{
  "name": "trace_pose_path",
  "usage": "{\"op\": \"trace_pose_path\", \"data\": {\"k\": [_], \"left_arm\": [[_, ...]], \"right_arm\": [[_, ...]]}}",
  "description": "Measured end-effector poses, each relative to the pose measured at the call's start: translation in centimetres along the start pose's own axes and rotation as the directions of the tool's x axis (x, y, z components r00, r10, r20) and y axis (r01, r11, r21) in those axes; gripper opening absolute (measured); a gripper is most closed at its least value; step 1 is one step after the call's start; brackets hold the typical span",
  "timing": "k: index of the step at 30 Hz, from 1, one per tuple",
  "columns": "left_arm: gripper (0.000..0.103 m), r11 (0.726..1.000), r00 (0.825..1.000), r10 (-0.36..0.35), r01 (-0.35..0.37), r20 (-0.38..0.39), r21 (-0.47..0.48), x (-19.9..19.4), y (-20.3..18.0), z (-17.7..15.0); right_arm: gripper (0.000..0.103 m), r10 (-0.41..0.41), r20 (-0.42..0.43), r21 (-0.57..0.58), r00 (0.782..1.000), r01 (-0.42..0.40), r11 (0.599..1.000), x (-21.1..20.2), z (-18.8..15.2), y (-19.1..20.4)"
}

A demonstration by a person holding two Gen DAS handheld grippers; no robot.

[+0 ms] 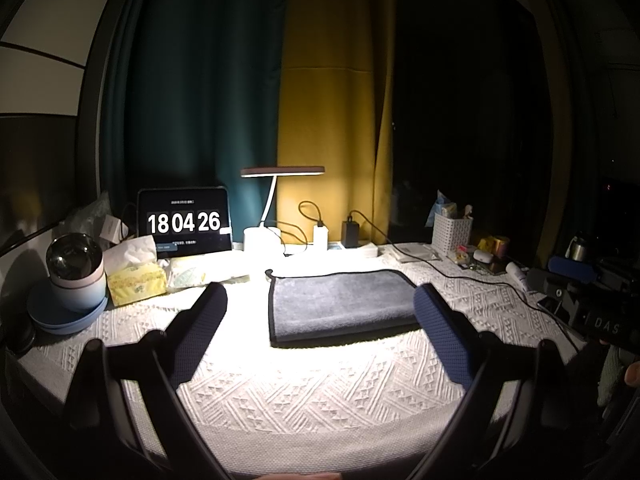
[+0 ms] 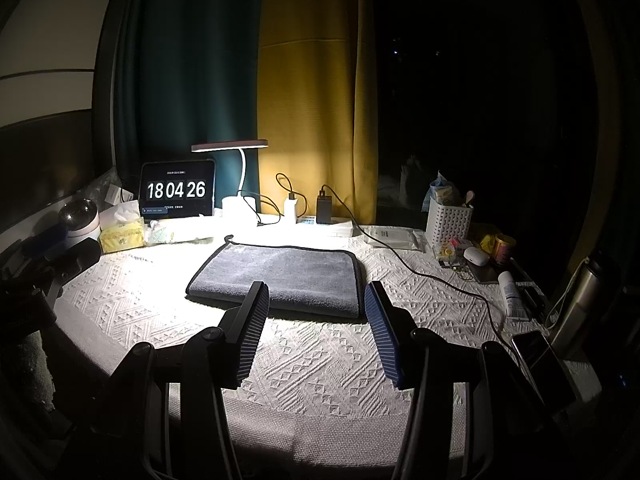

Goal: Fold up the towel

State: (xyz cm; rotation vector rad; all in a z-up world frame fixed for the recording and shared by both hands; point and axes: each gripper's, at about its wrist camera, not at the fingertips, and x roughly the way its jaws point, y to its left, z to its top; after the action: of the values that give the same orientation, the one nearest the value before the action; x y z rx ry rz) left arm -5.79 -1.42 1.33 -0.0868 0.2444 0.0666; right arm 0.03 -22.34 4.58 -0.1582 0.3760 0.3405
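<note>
Grey towel (image 2: 280, 278) lies flat, apparently already folded once, on the lit surface (image 2: 320, 364) below the lamp (image 2: 230, 146), both left hand-held gripper (image 1: 320, 312) and right hand-held gripper (image 2: 316, 304) spread wide and empty: pinch both near corners evenly, then fold over squarely.

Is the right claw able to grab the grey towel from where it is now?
Probably yes. The right claw is open, and the grey towel lies flat on the white tablecloth just ahead of its fingers, with nothing between them. The black cable runs off to the right, out of the way.
</note>
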Motion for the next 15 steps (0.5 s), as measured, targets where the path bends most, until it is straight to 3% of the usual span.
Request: {"op": "trace_pose_path", "data": {"k": [15], "left_arm": [[0.095, 1.0, 1.0, 0.0, 0.0, 0.002, 0.001, -0.08, 0.24, 0.14]], "right_arm": [[0.053, 0.0, 0.0, -0.001, 1.0, 0.0, 1.0, -0.02, -0.04, -0.06]]}}
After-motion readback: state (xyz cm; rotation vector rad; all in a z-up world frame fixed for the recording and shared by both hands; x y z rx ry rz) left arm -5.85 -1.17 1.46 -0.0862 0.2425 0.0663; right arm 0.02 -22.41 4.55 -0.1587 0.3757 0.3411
